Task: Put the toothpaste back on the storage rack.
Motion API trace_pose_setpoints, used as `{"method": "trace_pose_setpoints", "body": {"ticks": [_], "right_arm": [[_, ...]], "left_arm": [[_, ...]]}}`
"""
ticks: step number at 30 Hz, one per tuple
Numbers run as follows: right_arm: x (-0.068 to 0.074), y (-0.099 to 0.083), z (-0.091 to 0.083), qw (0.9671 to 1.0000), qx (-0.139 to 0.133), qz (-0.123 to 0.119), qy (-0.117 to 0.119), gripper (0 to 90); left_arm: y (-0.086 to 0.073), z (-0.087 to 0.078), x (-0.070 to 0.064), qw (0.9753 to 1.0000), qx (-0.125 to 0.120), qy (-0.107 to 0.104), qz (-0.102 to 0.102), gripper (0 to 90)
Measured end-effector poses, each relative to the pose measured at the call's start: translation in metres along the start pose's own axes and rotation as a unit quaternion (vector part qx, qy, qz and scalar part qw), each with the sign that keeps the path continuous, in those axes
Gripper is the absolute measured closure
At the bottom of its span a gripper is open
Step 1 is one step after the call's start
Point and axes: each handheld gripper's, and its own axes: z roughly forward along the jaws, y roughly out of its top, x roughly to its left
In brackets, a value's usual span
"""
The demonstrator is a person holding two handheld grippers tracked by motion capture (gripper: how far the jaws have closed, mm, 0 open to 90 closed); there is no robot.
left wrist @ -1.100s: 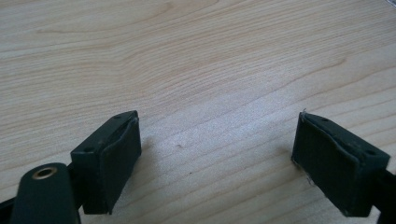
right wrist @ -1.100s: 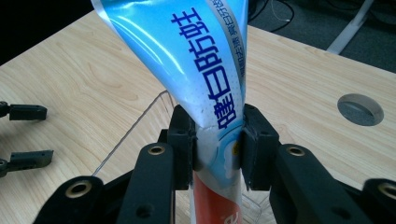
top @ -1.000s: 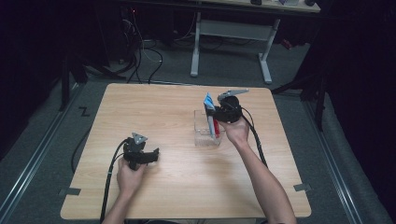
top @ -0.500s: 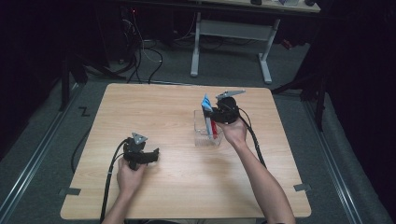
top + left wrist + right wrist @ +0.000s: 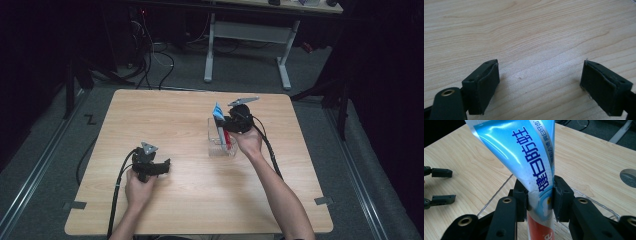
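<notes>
High view: near the front left of the pale wood-grain table [image 5: 190, 195], the left gripper [image 5: 165, 167] rests low with jaws spread and empty, while the right gripper [image 5: 223, 121], angled downward, pinches a glossy blue-and-red toothpaste tube [image 5: 220, 126] standing in a clear box [image 5: 214, 149].

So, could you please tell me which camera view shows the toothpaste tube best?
The right gripper view: the toothpaste tube is close up, its blue print sharp, pinched between the right hand-held gripper jaws. The high view shows the tube small, standing in a clear container. The left gripper view looks at bare table.
</notes>
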Motion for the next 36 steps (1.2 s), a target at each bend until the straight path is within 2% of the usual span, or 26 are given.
{"method": "trace_pose_setpoints", "body": {"ticks": [4, 15, 23, 36], "right_arm": [[0.000, 0.000, 0.002, 1.0000, -0.001, 0.008, 0.006, 67.9], [0.007, 0.002, 0.008, 0.9999, 0.000, 0.001, 0.016, 66.0], [0.010, 0.003, 0.011, 0.9999, 0.006, -0.006, 0.010, 64.6], [0.004, 0.006, -0.011, 0.9994, -0.031, 0.009, 0.013, 52.9]], "left_arm": [[0.000, 0.000, 0.000, 1.0000, 0.000, 0.000, 0.000, 15.7], [0.000, 0.000, 0.000, 1.0000, 0.000, 0.000, 0.000, 15.7], [0.000, 0.000, 0.000, 1.0000, 0.000, 0.000, 0.000, 15.7], [0.000, 0.000, 0.000, 1.0000, 0.000, 0.000, 0.000, 15.7]]}}
